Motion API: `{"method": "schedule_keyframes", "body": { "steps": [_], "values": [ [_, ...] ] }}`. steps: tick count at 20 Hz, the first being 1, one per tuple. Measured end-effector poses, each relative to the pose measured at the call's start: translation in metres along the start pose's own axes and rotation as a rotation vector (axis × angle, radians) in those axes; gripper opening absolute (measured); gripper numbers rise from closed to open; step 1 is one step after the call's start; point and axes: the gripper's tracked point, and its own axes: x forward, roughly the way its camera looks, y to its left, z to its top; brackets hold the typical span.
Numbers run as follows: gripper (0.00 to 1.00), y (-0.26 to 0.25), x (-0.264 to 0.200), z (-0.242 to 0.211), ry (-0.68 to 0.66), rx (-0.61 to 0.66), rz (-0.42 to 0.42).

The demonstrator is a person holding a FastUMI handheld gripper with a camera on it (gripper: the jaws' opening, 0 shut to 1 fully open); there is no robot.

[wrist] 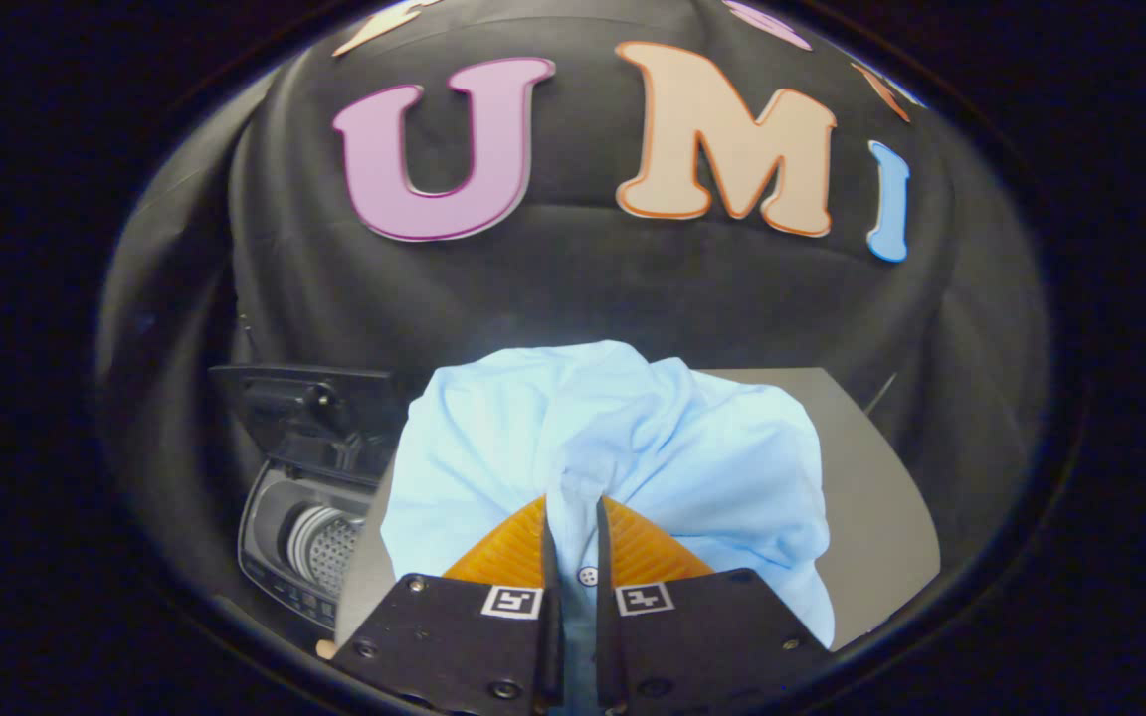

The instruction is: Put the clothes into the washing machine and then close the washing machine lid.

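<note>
1. While my gripper [573, 502] is nearly closed, with only a narrow gap between its fingers, a fold of the light blue shirt [623, 447] is pinched in that gap, so I judge the garment gripped.
2. The shirt bunches up just ahead of the fingers and drapes around them, over the near left part of the grey table [871, 497]; I cannot tell whether it hangs free or rests on the tabletop.
3. The washing machine [309, 542] sits low to the left of the table, its lid [299, 398] raised at the far side and its perforated drum [324, 542] open to view.
4. No clothing shows in the drum, so I judge loading not yet done.
5. What remains: carry the shirt left over the opening, drop it in, then bring the lid down shut.
</note>
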Motion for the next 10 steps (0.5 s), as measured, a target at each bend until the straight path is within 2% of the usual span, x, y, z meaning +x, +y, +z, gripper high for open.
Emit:
{"method": "schedule_keyframes", "body": {
  "steps": [2,5,7,10],
  "values": [
    [0.13,0.045,-0.005,-0.001,-0.003,-0.014,0.078],
    [0.13,0.131,-0.015,-0.003,0.002,-0.015,0.241],
    [0.13,0.173,-0.012,0.000,-0.014,-0.039,0.291],
    [0.12,0.219,-0.003,-0.003,-0.017,-0.099,0.318]
  ]
}}
